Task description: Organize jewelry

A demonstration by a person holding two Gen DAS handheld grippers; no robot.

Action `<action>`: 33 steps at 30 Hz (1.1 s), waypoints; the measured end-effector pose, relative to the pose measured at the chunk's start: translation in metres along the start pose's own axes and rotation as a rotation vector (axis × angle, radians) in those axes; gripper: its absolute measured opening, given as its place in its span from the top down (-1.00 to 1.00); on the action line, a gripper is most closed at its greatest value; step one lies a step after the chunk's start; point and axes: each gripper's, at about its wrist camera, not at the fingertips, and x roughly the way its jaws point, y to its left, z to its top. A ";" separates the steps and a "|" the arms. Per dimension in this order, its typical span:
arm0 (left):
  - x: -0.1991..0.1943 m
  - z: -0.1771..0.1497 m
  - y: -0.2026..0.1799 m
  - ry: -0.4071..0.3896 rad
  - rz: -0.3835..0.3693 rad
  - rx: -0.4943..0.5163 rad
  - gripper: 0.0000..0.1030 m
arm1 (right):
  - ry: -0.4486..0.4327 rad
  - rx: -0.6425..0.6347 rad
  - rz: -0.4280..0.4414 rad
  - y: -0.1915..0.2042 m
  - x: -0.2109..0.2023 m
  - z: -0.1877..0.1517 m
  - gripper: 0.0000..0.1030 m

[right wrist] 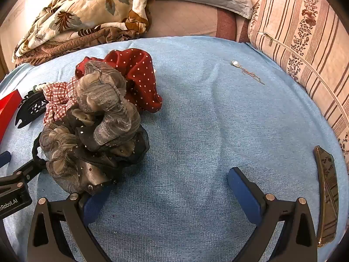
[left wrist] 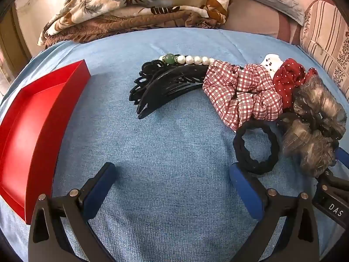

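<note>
A red tray [left wrist: 32, 131] lies at the left on the blue cloth [left wrist: 174, 152]. A black hair claw [left wrist: 165, 85], a pearl bracelet with a green bead [left wrist: 187, 59], a red checked scrunchie [left wrist: 242, 93], a red dotted scrunchie [left wrist: 288, 78], a grey scrunchie [left wrist: 314, 131] and a black hair tie [left wrist: 255, 148] lie in a heap. My left gripper [left wrist: 172, 176] is open above bare cloth. My right gripper [right wrist: 170, 187] is open, its left finger [right wrist: 98, 203] under the grey scrunchie's [right wrist: 104, 118] edge. A pearl pendant chain [right wrist: 246, 71] lies far right.
A floral quilt [left wrist: 135, 6] is bunched at the back. A striped pillow [right wrist: 305, 50] lines the right edge. A flat gold-rimmed dark object [right wrist: 327, 194] lies at the near right. The right gripper shows in the left wrist view's right edge [left wrist: 333, 196].
</note>
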 end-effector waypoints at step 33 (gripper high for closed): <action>-0.154 -0.069 0.072 -0.179 0.004 -0.046 -1.00 | -0.095 0.078 -0.037 0.002 -0.111 -0.058 -0.90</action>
